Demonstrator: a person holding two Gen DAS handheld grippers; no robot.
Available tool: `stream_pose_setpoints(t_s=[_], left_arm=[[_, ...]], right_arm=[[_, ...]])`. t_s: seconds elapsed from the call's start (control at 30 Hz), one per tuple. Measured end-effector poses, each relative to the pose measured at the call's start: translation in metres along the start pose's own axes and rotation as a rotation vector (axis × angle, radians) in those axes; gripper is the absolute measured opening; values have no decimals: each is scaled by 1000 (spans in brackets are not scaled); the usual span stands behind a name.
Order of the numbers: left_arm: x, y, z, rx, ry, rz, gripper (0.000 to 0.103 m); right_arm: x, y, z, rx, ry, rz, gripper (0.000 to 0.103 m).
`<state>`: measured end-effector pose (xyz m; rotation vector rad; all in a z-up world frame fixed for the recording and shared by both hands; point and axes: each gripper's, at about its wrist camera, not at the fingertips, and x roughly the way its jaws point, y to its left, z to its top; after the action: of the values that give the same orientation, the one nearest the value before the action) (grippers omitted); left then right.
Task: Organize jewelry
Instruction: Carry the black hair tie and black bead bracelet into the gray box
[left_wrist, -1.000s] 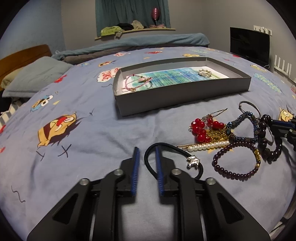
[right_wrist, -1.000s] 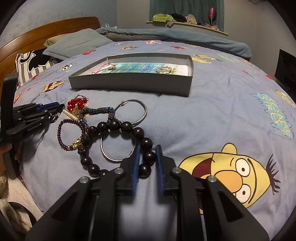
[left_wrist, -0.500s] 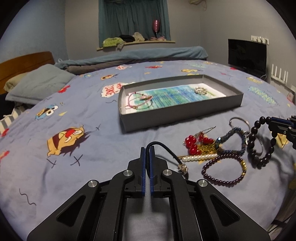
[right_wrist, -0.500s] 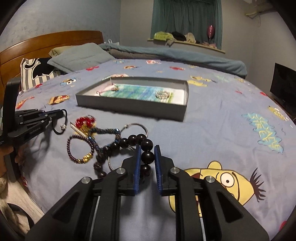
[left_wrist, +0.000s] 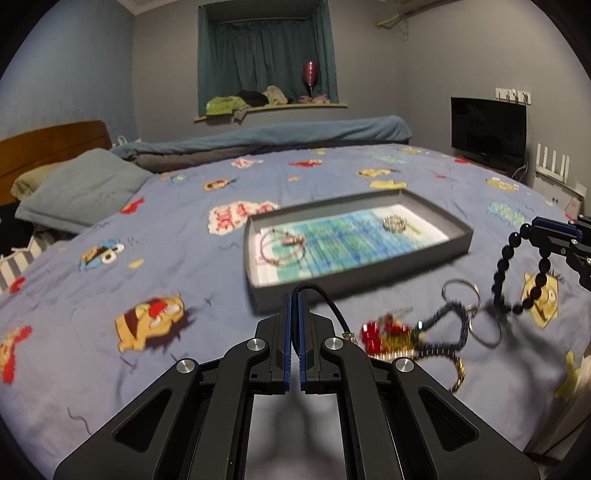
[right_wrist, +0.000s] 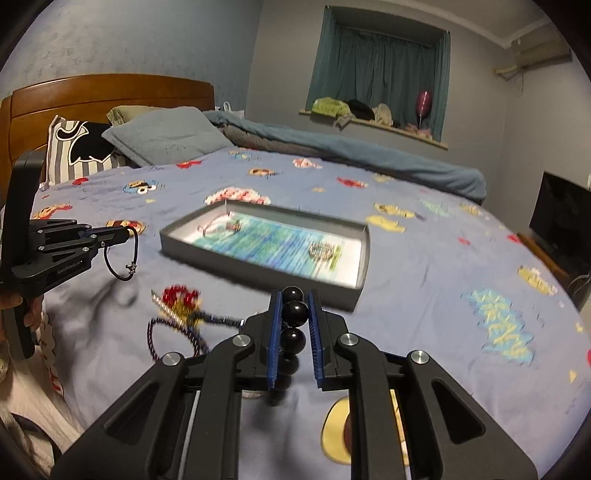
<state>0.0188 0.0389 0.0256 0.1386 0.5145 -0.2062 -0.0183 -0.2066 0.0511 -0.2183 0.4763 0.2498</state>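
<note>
My left gripper (left_wrist: 295, 301) is shut on a black cord bracelet (left_wrist: 325, 301) with a small metal charm, held above the bed; it also shows in the right wrist view (right_wrist: 120, 258). My right gripper (right_wrist: 295, 301) is shut on a black bead bracelet (right_wrist: 295, 312), lifted off the bed; it hangs at the right in the left wrist view (left_wrist: 517, 273). A grey tray (left_wrist: 436, 251) lies ahead with a pink bracelet (left_wrist: 282, 247) and a silver ring piece (left_wrist: 394, 222) in it. Several other pieces (left_wrist: 417, 336) lie in a heap on the bedspread.
The bed has a blue cartoon-print spread (left_wrist: 110, 280). Pillows (left_wrist: 77, 188) and a wooden headboard (right_wrist: 110, 92) are at the far left. A television (left_wrist: 487, 129) stands at the right by the wall. The bed's edge is close on the right.
Both grippers have risen from the bedspread, each carrying its bracelet. The left one closed on the black cord a second ago. The tray now looks farther and lower.
</note>
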Motion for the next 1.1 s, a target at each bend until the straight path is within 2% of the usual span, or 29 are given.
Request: stream_pose_setpoints(t_s=[0.33, 0.47, 0.6, 0.83, 0.93, 1.1], left_arm=[[36, 6, 55, -38, 48, -43, 4], [60, 5, 69, -52, 68, -25, 4], [84, 2, 77, -48, 89, -10, 4], [118, 4, 61, -61, 161, -14, 4], [134, 7, 50, -63, 226, -13, 4], [146, 17, 37, -72, 286, -6, 4]], right_arm=[[23, -17, 59, -12, -64, -49, 14], [44, -20, 74, -6, -90, -69, 14], [71, -27, 80, 58, -83, -63, 14], [107, -25, 64, 83, -36, -42, 14], [120, -27, 53, 82, 3, -35, 14], [132, -37, 42, 99, 52, -40, 14]])
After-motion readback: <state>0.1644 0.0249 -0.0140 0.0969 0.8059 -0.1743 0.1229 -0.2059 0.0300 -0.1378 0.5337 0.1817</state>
